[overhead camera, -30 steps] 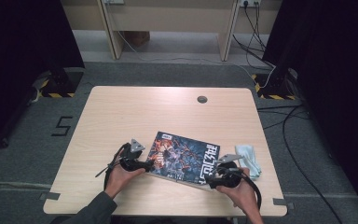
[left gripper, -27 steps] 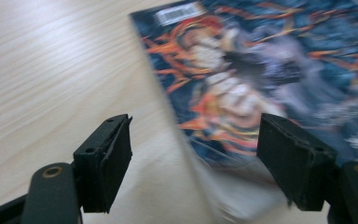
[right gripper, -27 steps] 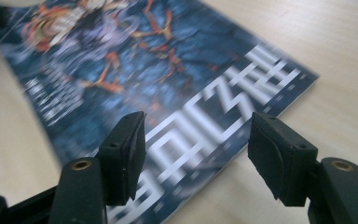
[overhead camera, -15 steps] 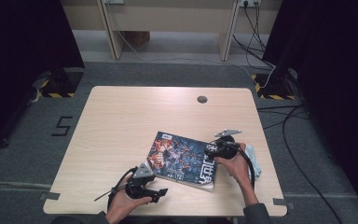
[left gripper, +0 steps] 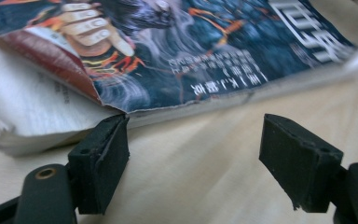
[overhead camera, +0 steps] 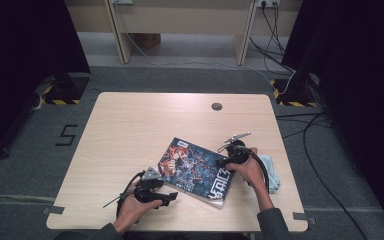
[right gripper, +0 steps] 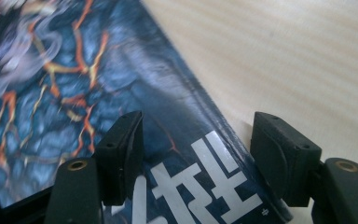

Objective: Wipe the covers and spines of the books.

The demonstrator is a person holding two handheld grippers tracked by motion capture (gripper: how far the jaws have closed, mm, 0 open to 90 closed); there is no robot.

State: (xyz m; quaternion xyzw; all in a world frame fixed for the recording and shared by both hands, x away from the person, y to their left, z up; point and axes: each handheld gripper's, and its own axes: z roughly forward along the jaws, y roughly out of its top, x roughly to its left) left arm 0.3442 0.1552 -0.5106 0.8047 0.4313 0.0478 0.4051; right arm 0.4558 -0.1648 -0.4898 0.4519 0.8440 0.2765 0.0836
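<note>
We are lining up on the magazine (overhead camera: 196, 171), which lies flat and askew on the tabletop (overhead camera: 130, 130), near its front edge between our two hands. The left tool (overhead camera: 172, 198) sits low by the curled near corner; its jaws have just been opening and stand wide apart, one pad (left gripper: 103, 156) right at the cover's edge, nothing gripped. The right tool (overhead camera: 223, 163) hovers over the title edge, jaws apart, having just closed a little, clamping nothing. Next, we judge, a pad must slide under the lifted corner before pinching the cover
</note>
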